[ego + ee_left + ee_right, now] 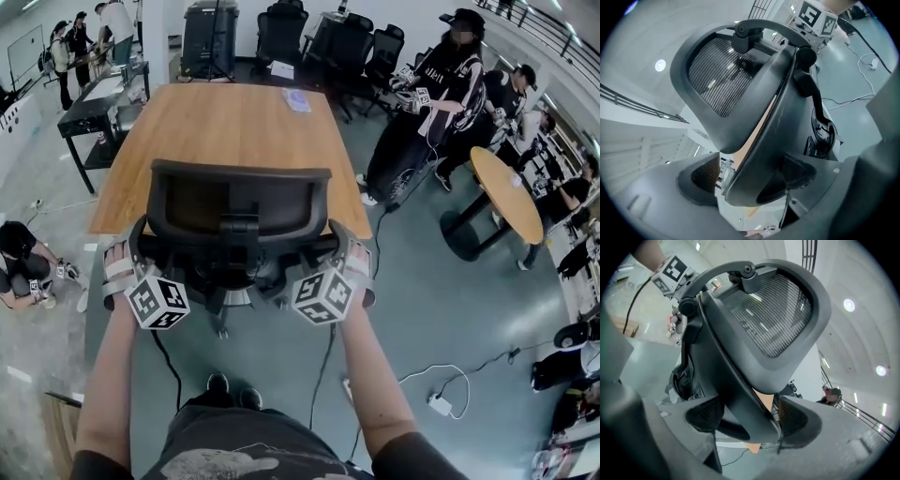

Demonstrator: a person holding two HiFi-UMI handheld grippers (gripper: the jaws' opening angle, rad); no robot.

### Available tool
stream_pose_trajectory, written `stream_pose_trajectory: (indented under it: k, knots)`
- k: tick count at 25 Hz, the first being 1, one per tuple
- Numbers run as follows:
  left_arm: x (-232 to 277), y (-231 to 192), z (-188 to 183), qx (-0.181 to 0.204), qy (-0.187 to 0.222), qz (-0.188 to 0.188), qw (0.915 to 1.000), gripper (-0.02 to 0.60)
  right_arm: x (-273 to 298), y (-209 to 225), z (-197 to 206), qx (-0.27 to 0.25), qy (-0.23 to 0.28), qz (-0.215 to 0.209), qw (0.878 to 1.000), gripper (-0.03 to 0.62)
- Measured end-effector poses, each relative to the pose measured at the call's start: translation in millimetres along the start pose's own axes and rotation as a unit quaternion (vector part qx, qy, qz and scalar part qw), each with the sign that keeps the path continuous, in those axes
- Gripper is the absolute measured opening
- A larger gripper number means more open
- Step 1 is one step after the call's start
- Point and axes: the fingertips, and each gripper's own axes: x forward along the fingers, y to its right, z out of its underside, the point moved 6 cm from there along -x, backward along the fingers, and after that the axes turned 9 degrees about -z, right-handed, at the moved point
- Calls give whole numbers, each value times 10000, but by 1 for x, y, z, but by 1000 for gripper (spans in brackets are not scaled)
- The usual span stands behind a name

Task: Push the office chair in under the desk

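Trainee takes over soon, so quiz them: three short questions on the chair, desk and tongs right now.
1. True or false: the left tongs and right tongs flank the office chair.
2. What lies on the wooden desk? A) laptop B) small pale item near the far edge C) mug
3. What stands between each tongs' open jaws?
Key: 1 true; 2 B; 3 part of the chair's black frame.

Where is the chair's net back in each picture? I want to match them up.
Head view: the chair's mesh back sits in the middle, at the near edge of the wooden desk top.
Left gripper view: it fills the upper middle, tilted.
Right gripper view: it is upper middle to right, tilted the other way.
Shared landmark: the wooden desk top, only an orange-brown sliver behind the chair's frame in both gripper views.
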Motion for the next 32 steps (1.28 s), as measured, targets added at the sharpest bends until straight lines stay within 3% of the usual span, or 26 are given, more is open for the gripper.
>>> stream_pose_trajectory:
  k: [3,5,12,15,19,21,23,28,32]
  knots:
    - [-7,-8,5,53,-47,-307,9995,482,-12,-3,1,53,41,132,9999,341]
    - [-16,-12,10,-20,-118,-498,9987,479,-23,-3,2,191,171,189,9995,341]
    - [-70,-14,22,-702,-228,-1157,9905,348,-64,-25,5,753,842,111,9935,333]
    - [-88,-13,15,-990,-158,-1318,9862,241,-72,-39,-1,743,999,-57,9922,304]
    - [-107,-6,1,-1549,142,-1103,9816,209,-86,-47,-7,904,1157,-92,9891,178]
    - [-122,-5,-4,-1894,326,-1020,9760,158,-99,-50,-10,1109,1325,67,9849,108]
    - [-141,-6,-4,-2321,410,-944,9672,117,-117,-57,-16,1389,1529,235,9782,-8]
    - [-196,-9,14,-3265,356,-782,9413,86,-158,-98,-30,1680,1578,322,9725,-8]
    - [-243,-5,30,-3440,382,-520,9367,81,-196,-144,-46,1630,1543,174,9743,-8]
